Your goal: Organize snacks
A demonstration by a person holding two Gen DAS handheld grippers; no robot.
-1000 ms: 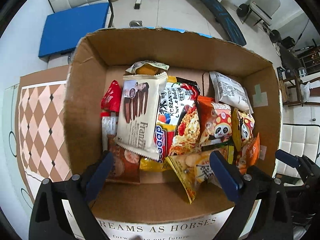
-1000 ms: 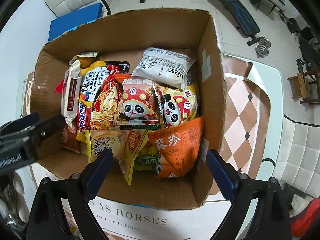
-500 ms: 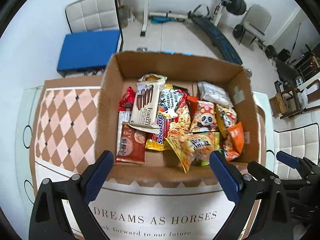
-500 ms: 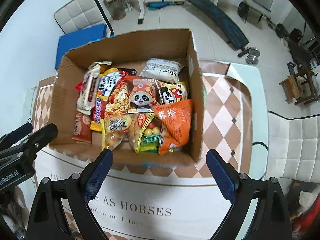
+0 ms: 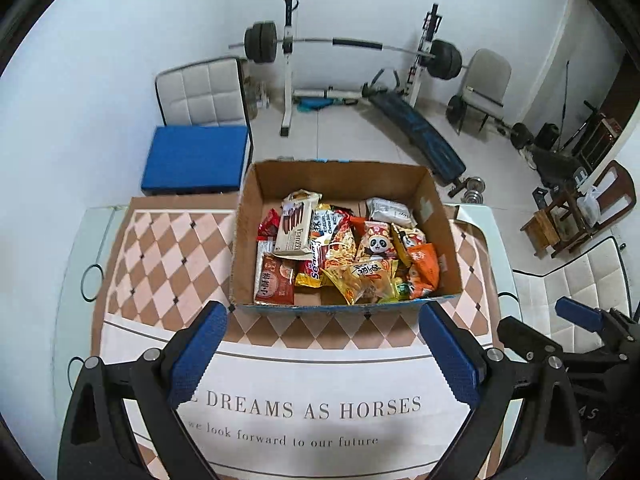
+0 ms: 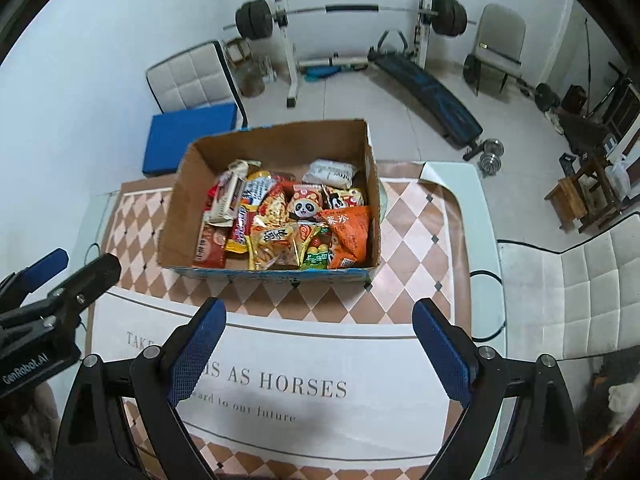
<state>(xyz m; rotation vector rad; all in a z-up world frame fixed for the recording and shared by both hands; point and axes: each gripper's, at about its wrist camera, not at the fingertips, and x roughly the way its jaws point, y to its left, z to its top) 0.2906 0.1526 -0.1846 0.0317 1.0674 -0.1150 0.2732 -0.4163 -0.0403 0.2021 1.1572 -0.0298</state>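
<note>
Box [image 5: 347, 309]: cardboard, top open, on worktop [image 5: 168, 248] w/ checkered cloth, far half.
Snacks [image 5: 340, 252]: packed inside box, mixed packets; panda bag [image 6: 305, 207] mid, orange bag [image 6: 348, 232] right front.
L tongs [image 5: 322, 344]: wide apart, empty, short of box.
R tongs [image 6: 318, 344]: wide apart, empty, short of box.
</note>
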